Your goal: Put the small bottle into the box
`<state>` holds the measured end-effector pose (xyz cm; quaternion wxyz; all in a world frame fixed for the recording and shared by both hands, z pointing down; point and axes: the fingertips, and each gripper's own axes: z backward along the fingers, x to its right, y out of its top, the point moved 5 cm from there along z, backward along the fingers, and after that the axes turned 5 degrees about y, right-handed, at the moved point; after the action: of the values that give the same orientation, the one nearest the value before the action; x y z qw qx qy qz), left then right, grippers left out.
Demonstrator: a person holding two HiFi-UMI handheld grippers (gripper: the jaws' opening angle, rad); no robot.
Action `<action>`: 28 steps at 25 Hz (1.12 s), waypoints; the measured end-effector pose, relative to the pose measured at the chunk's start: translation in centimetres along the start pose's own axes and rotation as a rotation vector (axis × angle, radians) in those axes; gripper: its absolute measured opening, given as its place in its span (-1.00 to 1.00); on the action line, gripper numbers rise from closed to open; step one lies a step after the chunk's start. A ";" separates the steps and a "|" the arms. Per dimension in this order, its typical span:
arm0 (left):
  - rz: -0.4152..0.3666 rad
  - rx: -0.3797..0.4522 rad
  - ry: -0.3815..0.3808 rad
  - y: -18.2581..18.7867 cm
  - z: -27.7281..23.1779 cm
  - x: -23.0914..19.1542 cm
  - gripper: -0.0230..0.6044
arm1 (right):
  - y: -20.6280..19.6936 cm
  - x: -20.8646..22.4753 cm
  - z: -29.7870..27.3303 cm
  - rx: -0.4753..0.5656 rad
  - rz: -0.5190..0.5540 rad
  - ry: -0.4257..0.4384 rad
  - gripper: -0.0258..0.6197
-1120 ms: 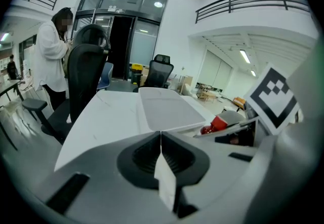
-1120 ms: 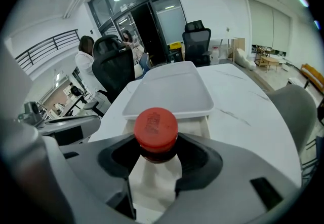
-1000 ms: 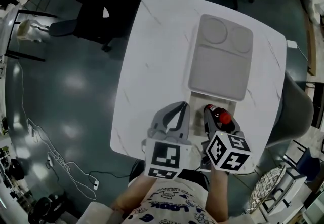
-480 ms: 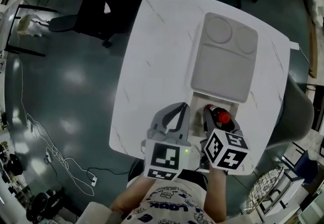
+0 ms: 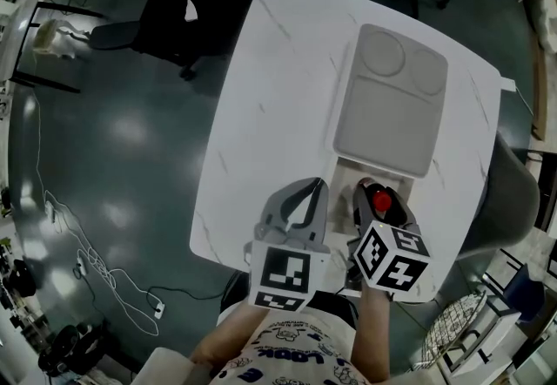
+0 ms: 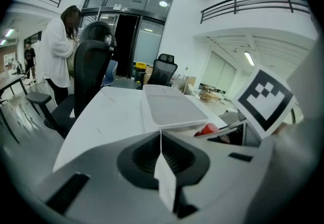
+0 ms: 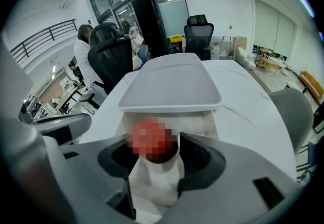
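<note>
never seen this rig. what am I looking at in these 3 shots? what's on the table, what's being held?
There is no robot arm here: a person holds a two-jaw gripper in each hand. The top-down picture comes from a camera on the person's head. The other two come from cameras riding on each gripper, looking along its jaws. On the white table sits a box, mostly covered by a grey lid. The right gripper is shut on the small bottle with a red cap, at the box's uncovered end. The left gripper is shut and empty. The marker cubes are part of the grippers.
</note>
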<state>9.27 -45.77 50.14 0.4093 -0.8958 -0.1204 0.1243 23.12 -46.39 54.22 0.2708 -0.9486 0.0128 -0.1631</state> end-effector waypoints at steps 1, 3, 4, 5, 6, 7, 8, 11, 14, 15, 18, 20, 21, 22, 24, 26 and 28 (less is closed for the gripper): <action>-0.001 0.003 0.001 0.0 0.1 0.0 -0.87 | 0.0 0.0 0.1 0.004 -0.001 -0.001 -0.21; -0.005 0.011 0.003 0.2 0.4 -0.1 -0.86 | 0.1 0.0 0.5 0.015 -0.004 -0.004 -0.21; -0.006 0.016 0.003 0.2 0.6 -0.1 -0.87 | 0.2 -0.1 0.7 0.021 -0.006 -0.004 -0.21; -0.008 0.022 0.004 0.3 0.8 -0.1 -0.86 | 0.2 -0.2 1.0 0.027 -0.006 -0.004 -0.21; -0.010 0.028 0.003 0.5 1.0 -0.1 -0.86 | 0.2 -0.4 1.3 0.033 -0.005 -0.005 -0.21; -0.013 0.035 0.003 0.7 1.3 -0.1 -0.86 | 0.2 -0.6 1.7 0.039 -0.005 -0.005 -0.22; -0.015 0.043 0.002 0.9 1.7 0.0 -0.86 | 0.2 -0.8 2.1 0.046 -0.004 -0.007 -0.21; -0.029 0.077 -0.004 1.8 2.7 0.0 -0.86 | 0.4 -1.4 3.4 0.076 -0.008 -0.015 -0.22; -0.044 0.114 -0.011 2.7 3.6 0.0 -0.86 | 0.7 -2.0 5.0 0.133 -0.011 -0.035 -0.22; -0.049 0.126 -0.013 3.1 4.0 0.1 -0.86 | 0.9 -2.2 5.7 0.158 -0.015 -0.041 -0.22; -0.066 0.165 -0.022 4.1 5.0 0.2 -0.87 | 1.5 -3.0 7.5 0.236 -0.024 -0.035 -0.22; -0.080 0.194 -0.028 4.6 5.9 0.2 -0.87 | 1.8 -3.9 8.6 0.287 -0.021 -0.018 -0.22; -0.087 0.209 -0.031 4.8 6.4 0.1 -0.86 | 1.8 -4.4 9.2 0.312 -0.015 -0.011 -0.23; -0.094 0.225 -0.034 5.1 6.8 0.1 -0.86 | 1.9 -4.9 9.8 0.336 -0.009 -0.006 -0.23; -0.105 0.255 -0.040 5.9 7.7 0.3 -0.87 | 2.3 -5.7 11.1 0.382 0.005 0.000 -0.30; -0.115 0.283 -0.045 6.8 8.5 0.6 -0.86 | 2.7 -6.4 12.5 0.422 0.021 0.004 -0.34; -0.127 0.311 -0.052 7.5 9.3 0.9 -0.87 | 2.9 -7.0 13.6 0.456 0.033 0.003 -0.36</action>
<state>7.99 -43.70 38.44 0.5467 -0.8089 -0.1665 0.1385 21.03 -41.13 39.72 0.4810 -0.8622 -0.0083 -0.1589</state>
